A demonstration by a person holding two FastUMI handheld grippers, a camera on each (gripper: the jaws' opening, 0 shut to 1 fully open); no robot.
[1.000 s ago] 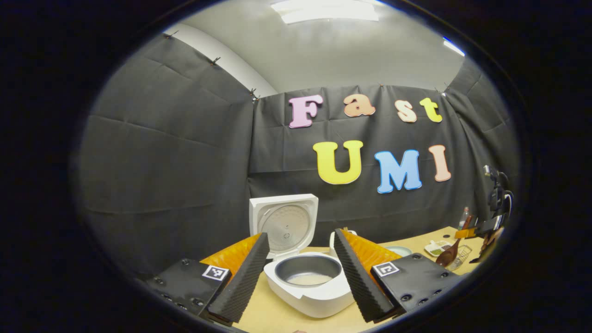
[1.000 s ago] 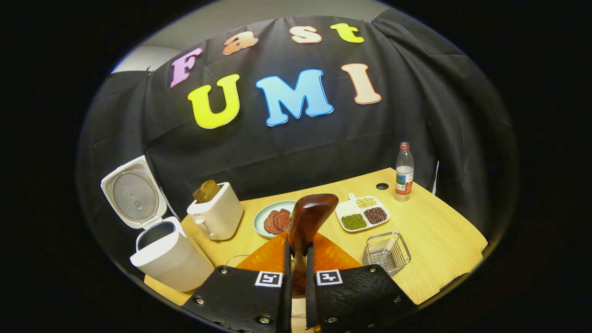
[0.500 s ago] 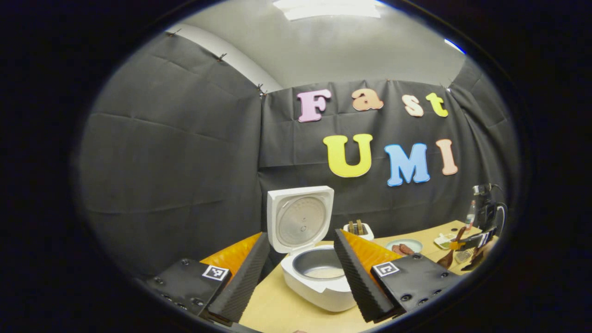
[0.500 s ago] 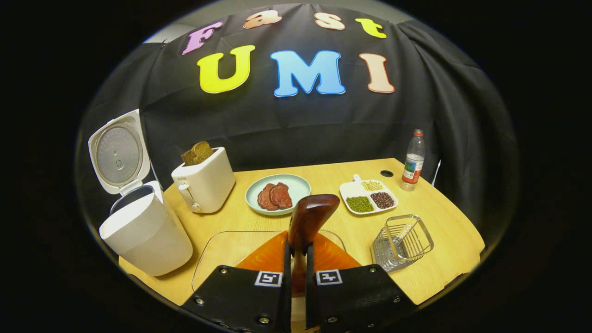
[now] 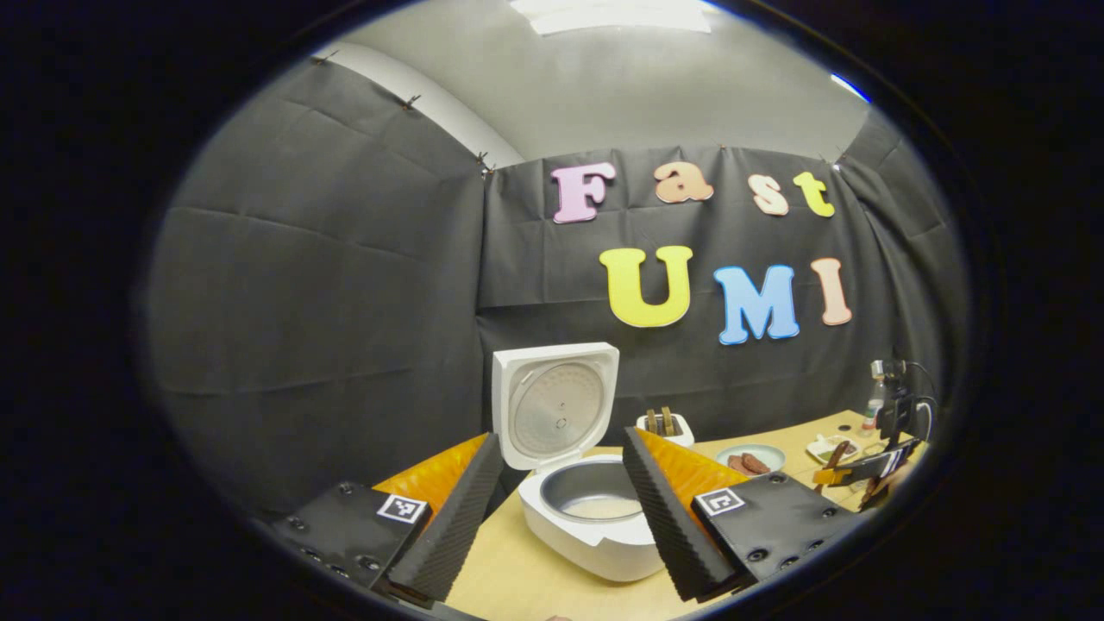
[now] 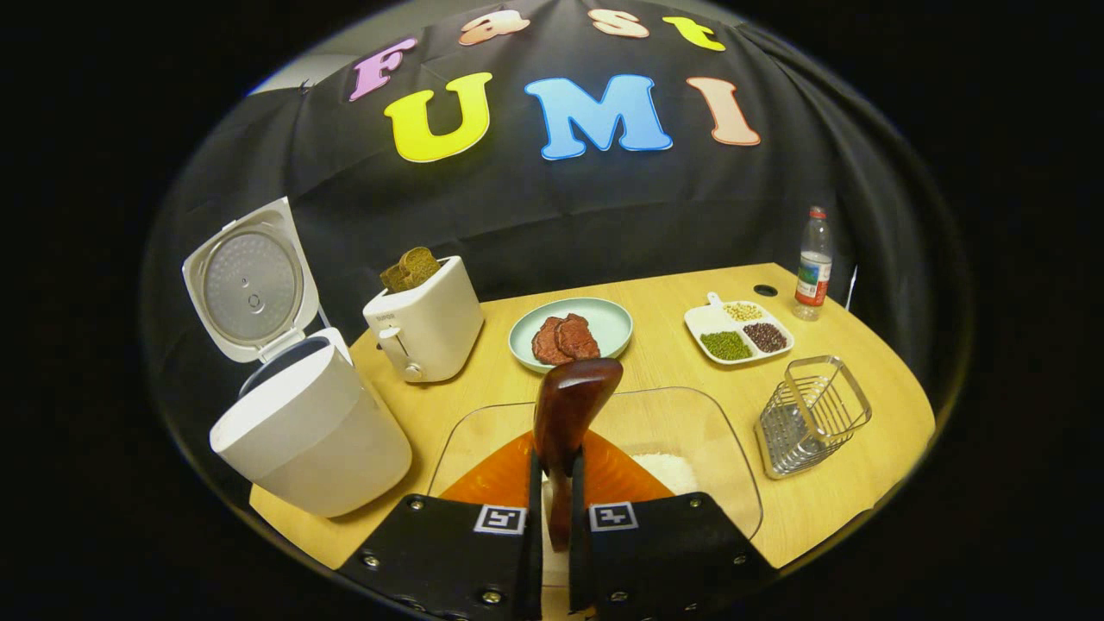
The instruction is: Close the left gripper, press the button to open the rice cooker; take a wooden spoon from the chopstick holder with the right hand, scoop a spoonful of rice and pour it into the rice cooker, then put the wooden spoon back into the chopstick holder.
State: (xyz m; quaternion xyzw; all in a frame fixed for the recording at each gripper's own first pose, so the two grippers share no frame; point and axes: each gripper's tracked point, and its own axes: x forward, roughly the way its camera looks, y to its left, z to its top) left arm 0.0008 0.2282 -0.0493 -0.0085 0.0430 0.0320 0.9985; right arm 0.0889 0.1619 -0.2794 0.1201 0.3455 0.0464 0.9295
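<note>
Right gripper view: right tool (image 6: 552,509) is clamping the wooden spoon (image 6: 569,405) by its handle, bowl standing up ahead. Just beyond, the clear tray (image 6: 690,414) of rice (image 6: 668,470) is coming in under the spoon, nearer than a second ago; scooping looks next. Farther, right: empty chopstick holder (image 6: 811,414). Farther, left: rice cooker (image 6: 310,431), lid up. Left tool (image 5: 561,509) is hanging wide open, empty.

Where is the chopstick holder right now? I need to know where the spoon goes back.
In the right gripper view, the chopstick holder stands on the table's right side, right of the clear rice container and in front of the divided bean dish.
</note>
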